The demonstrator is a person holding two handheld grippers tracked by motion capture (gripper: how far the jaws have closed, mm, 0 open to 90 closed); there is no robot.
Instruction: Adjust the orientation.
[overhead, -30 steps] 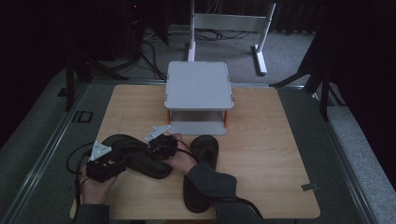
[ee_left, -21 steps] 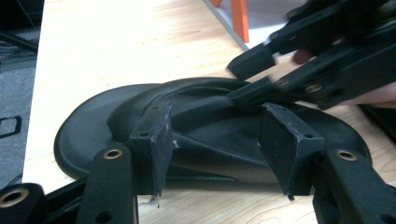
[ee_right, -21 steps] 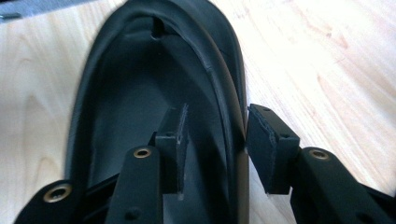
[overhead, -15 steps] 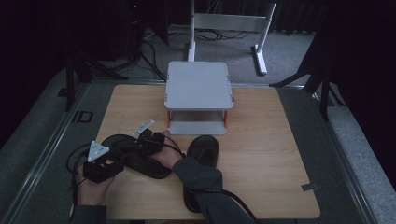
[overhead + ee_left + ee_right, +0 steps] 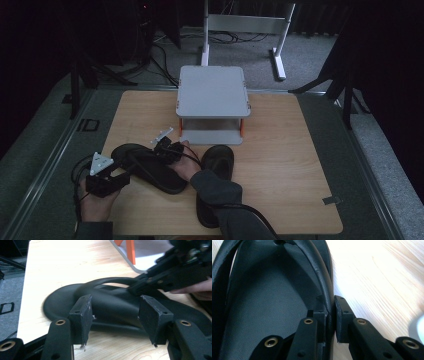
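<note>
From the high view: two black sandals on the wooden surface [image 5: 280, 165], left sandal [image 5: 150, 167] lying aslant near the front left, right sandal [image 5: 216, 172] just beside it toward the middle, partly under a sleeve. Behind them, a grey two-tier stand [image 5: 212, 92] with orange posts. Left gripper [image 5: 122, 176] at the heel end of the left sandal, with a grey three-cornered plate on top. Right gripper [image 5: 161, 148] reached across to the strap of the same sandal, held in the right hand [image 5: 186, 167].

From the right gripper view, what the high view left too small: right gripper [image 5: 330, 312] narrowed to a thin gap and pinched on the sandal's strap [image 5: 322, 277], one jaw inside the strap over the footbed, the other outside over bare wood.

From the left gripper view: left gripper [image 5: 115, 315] spread wide, holding nothing, jaws on either side of the sandal's edge, apart from it. Beyond them, the strap [image 5: 110, 281] arched up and gripped by the right gripper [image 5: 137, 287], fingers [image 5: 197, 287] behind it.
</note>
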